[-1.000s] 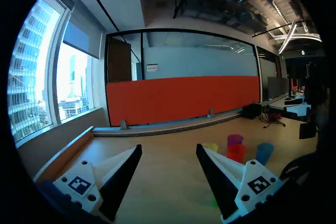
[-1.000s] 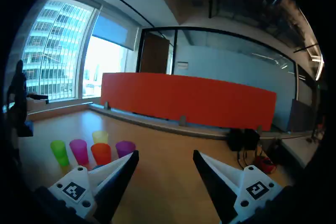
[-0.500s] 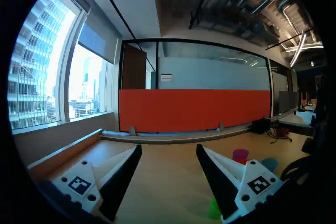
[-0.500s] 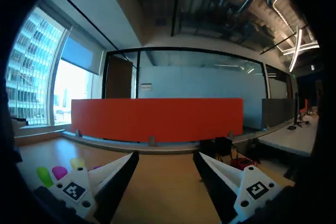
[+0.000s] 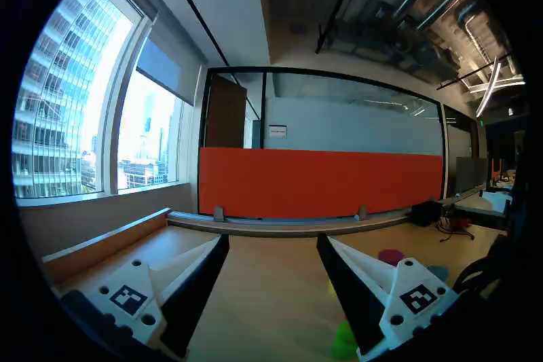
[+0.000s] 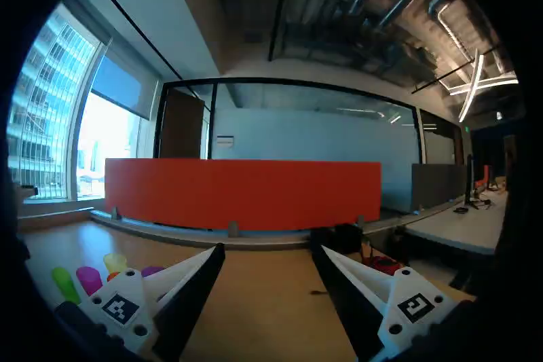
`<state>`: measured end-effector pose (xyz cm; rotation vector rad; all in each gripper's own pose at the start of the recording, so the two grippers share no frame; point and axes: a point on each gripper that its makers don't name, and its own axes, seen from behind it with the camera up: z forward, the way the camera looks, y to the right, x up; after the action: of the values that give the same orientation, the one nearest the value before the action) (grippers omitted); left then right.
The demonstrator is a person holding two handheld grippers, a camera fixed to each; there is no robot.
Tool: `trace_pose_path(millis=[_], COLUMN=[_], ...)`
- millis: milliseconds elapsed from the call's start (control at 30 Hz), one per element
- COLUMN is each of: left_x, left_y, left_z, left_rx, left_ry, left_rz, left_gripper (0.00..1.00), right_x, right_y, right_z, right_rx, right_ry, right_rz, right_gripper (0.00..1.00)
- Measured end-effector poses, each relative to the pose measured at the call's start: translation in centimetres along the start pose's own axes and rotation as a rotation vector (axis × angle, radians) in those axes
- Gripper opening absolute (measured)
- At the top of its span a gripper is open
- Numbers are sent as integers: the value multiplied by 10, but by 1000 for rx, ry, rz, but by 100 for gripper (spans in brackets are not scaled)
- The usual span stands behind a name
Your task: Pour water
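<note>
Smooth pale wood of the desk (image 5: 271, 308) lies in the lower middle of the left gripper view, and a flat orange panel (image 5: 319, 182) stands along its far edge. My left gripper (image 5: 271, 236) is released, its pointed white fingers apart and holding nothing. Round plastic cups (image 5: 390, 255) sit at lower right, partly behind one finger. In the right gripper view my right gripper (image 6: 267, 248) is also released. There the cups (image 6: 89, 278) stand at lower left, and bare desk lies ahead.

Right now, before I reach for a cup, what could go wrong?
Closing on the magenta cup could knock the green cup or yellow cup crowded beside it. In the left gripper view, the left gripper's own finger hides most of those cups, so aiming is partly blind.
</note>
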<state>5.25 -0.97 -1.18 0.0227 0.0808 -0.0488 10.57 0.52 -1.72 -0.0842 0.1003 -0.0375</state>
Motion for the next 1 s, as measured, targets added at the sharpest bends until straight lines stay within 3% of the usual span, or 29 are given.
trace_pose_path(millis=[467,1000], left_x=[-11,-54], left_y=[8,7], left_z=[2,2], left_rx=[-5,8], left_ry=[6,5], left_rz=[54,90], left_gripper=[96,96], right_x=[-15,1], right_y=[3,-8], right_z=[-10,-15], right_rx=[-23,-23], right_ry=[-36,-6], right_rz=[-14,-80], right_gripper=[100,100])
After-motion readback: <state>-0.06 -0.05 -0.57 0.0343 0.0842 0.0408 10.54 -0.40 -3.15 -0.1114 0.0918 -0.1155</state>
